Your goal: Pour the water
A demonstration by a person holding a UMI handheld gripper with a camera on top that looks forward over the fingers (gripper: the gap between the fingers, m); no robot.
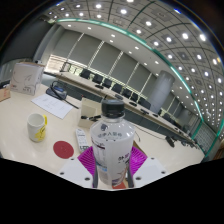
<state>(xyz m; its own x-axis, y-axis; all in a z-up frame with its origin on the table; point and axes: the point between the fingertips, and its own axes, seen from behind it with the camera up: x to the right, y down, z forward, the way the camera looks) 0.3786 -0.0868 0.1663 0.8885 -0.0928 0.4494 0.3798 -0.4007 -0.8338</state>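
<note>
Bottle stands upright, clamped between the pads of the gripper, above the table. Mug waits well off to the left, near a red coaster. Grip sits low: tilting might let the bottle slip or spill short of the mug.

Rows of small ceiling lights give bright, even light, and the table is pale with only soft shadows. Far blinds glow faintly. Straight lines bow strongly toward the edges. The near bottle looks slightly soft.
</note>
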